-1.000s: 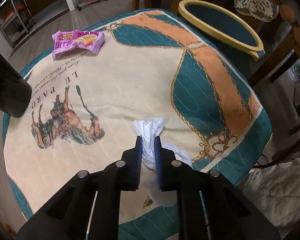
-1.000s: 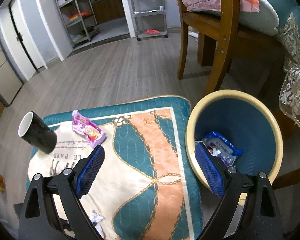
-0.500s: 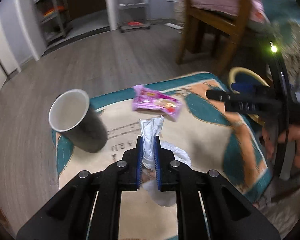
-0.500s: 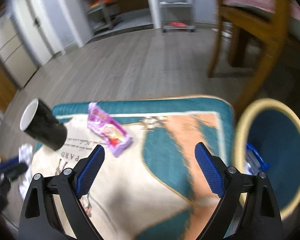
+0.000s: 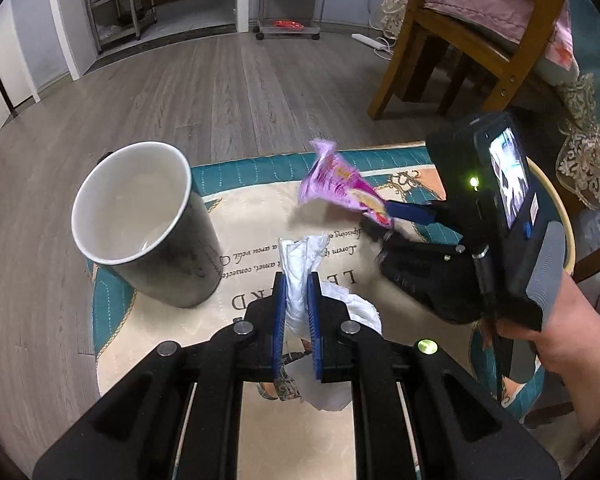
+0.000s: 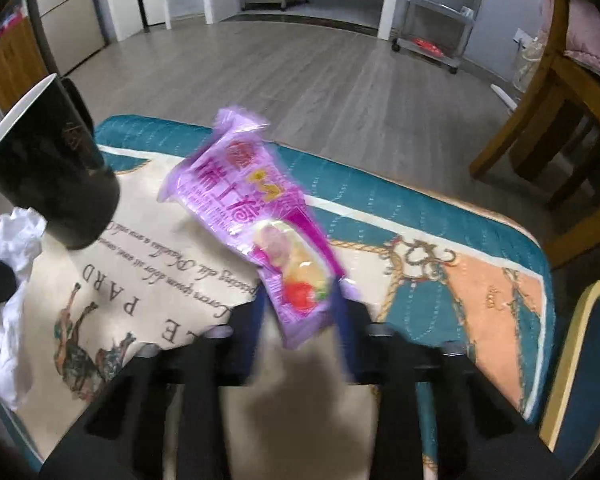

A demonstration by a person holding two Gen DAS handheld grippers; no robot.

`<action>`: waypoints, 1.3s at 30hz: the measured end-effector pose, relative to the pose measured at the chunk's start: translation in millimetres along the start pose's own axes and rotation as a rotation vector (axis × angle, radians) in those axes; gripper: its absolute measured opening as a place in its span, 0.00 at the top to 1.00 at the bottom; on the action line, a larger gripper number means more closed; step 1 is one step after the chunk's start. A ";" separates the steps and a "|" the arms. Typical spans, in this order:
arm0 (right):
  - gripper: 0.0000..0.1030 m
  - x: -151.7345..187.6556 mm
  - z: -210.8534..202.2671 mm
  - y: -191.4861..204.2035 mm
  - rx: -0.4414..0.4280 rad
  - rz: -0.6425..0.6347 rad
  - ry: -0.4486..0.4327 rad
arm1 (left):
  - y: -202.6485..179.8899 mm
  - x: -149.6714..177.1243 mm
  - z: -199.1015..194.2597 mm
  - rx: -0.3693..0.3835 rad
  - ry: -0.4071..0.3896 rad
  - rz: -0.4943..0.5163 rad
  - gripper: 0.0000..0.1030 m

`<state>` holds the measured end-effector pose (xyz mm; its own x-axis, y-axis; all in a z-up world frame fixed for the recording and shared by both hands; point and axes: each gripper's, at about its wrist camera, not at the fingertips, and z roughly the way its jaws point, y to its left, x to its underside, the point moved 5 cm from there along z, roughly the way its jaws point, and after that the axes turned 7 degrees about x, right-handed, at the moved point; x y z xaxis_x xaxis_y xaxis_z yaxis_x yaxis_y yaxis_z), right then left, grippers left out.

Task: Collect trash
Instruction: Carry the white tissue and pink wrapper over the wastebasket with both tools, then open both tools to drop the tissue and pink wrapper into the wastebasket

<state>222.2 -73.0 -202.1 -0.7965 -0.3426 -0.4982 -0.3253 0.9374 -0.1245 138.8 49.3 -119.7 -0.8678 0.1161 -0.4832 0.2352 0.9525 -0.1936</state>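
Note:
A purple snack wrapper (image 6: 244,196) stands tilted up off the printed mat (image 6: 380,208). My right gripper (image 6: 299,305) has its near end between the blue pads, and the jaws are closing on it. In the left wrist view the wrapper (image 5: 336,184) sticks up from the right gripper (image 5: 384,225), which a hand (image 5: 572,340) holds. My left gripper (image 5: 297,280) is shut on a crumpled white tissue (image 5: 300,254) and holds it above the mat beside the cup. The yellow-rimmed blue bin (image 6: 580,340) stands off the mat's right edge.
A black cup (image 5: 172,268) with a white inside stands on the mat's left corner, close to the left gripper. A wooden chair (image 6: 560,120) stands on the floor behind the bin. Metal shelf carts stand at the far wall.
The right gripper swung from over the bin down to the purple wrapper, and its wide jaws closed around it, tipping it up. The left gripper carried the tissue across the mat toward the cup.

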 end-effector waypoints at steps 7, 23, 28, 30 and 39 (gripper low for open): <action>0.93 7.4 -41.5 -38.7 0.010 0.069 -0.040 | -29.7 -9.4 -10.1 0.015 -0.042 0.064 0.90; 0.93 73.4 -179.4 -176.6 0.112 0.260 -0.155 | -194.1 -40.6 -10.6 0.157 -0.160 0.264 0.90; 0.93 107.5 -187.6 -225.8 0.161 0.354 -0.125 | -247.4 -40.5 13.6 0.167 -0.150 0.355 0.90; 0.93 121.3 -184.1 -247.0 0.173 0.404 -0.099 | -265.2 -38.1 24.8 0.178 -0.138 0.381 0.90; 0.90 164.8 -150.1 -307.8 0.188 0.542 -0.006 | -317.8 -42.0 70.3 0.253 -0.137 0.400 0.74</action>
<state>114.5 -427.4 -117.1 -0.8209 0.1902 -0.5384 0.2259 0.9742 -0.0003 131.3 -278.0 -97.8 -0.6264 0.4047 -0.6663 0.6520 0.7405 -0.1632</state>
